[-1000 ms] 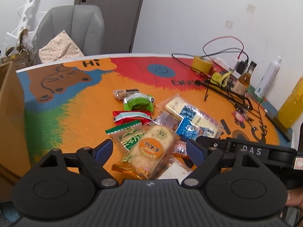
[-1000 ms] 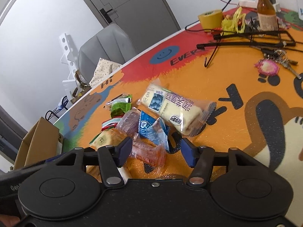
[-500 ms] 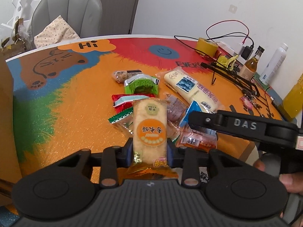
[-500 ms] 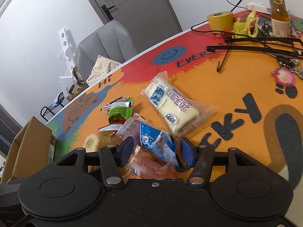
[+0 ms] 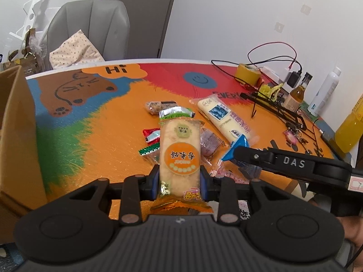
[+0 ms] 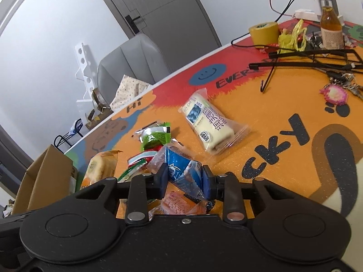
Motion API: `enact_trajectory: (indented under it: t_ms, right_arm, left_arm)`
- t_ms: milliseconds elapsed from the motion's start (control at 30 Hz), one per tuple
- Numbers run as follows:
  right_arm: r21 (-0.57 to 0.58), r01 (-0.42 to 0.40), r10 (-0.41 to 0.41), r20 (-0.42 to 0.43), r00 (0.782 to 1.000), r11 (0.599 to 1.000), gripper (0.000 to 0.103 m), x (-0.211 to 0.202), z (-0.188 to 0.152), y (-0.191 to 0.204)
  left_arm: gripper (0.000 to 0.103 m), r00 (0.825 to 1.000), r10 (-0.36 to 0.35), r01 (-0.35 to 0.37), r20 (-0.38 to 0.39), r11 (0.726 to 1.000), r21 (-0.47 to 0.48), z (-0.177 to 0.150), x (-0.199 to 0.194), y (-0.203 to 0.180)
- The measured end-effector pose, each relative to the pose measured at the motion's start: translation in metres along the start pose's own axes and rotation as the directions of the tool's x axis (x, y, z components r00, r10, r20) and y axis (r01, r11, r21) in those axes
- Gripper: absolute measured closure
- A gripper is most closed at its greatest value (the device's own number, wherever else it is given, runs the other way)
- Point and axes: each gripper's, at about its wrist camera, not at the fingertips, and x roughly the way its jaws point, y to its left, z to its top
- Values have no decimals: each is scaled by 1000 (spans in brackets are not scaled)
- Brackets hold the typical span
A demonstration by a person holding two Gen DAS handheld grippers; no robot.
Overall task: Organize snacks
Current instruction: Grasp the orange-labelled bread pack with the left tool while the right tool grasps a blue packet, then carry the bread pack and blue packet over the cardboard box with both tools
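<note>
Item one: rice cracker packet (image 5: pixel 179 156), clamped in my left gripper (image 5: pixel 179 182), long axis pointing straight ahead, raised over the snack pile. Item two: blue packet (image 6: pixel 181 173), my right gripper (image 6: pixel 185 176) closing on it. Cardboard box (image 5: pixel 17 136) stands left, nearer my left hand.

Looks like a room at home to me: ahead of my tool there's a table (image 5: pixel 109 136) under a bright cartoon kids' mat, a grey padded chair (image 5: pixel 90 29) past its far edge, a door (image 6: pixel 158 4) behind that, and a cardboard box (image 5: pixel 15 136) to my left.
</note>
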Motion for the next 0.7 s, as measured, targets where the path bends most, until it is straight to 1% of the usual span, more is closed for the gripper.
enact_trajectory:
  t_ms: [367, 700]
  right_arm:
    - [-7, -10, 10, 39, 999, 1000, 75, -22, -5, 13]
    - [-30, -51, 53, 77, 996, 998, 75, -38, -4, 38]
  left_arm:
    - [70, 998, 19, -17, 55, 1000, -21, 0, -33, 11]
    - [70, 992, 42, -39, 115, 999, -26, 4, -67, 22]
